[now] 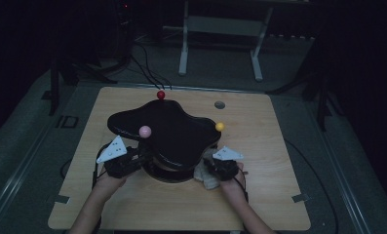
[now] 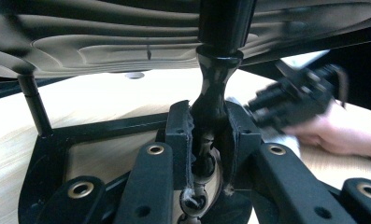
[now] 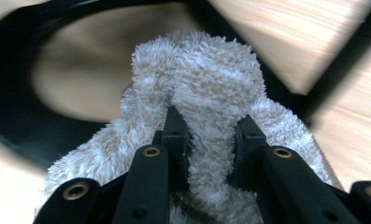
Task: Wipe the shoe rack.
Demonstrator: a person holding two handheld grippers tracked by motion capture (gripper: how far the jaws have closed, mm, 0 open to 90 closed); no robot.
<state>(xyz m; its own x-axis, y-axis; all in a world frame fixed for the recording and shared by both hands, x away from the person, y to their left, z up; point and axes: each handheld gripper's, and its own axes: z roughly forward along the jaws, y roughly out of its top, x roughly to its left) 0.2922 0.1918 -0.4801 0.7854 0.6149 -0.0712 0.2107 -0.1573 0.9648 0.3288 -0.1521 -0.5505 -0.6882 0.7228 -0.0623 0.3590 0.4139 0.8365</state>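
Note:
A black stand with a wavy black top [image 1: 174,129] sits mid-table and carries a red ball [image 1: 161,94], a pink ball [image 1: 145,131] and a yellow ball [image 1: 220,126]. My left gripper [image 1: 141,160] reaches under the top from the left. In the left gripper view it [image 2: 210,126] is shut on the stand's glossy black post [image 2: 217,81]. My right gripper [image 1: 208,169] is at the stand's right front, shut on a fluffy beige cloth [image 1: 206,179]. The cloth [image 3: 211,79] bulges between and past the jaws [image 3: 210,135], over the stand's black base ring [image 3: 15,126].
The wooden table [image 1: 269,195] has a small grey round insert [image 1: 220,105] at the back right. The stand's black base frame [image 2: 94,128] lies flat on the wood. The person's right hand and its gripper [image 2: 290,98] appear blurred beyond the post. The room behind is dark.

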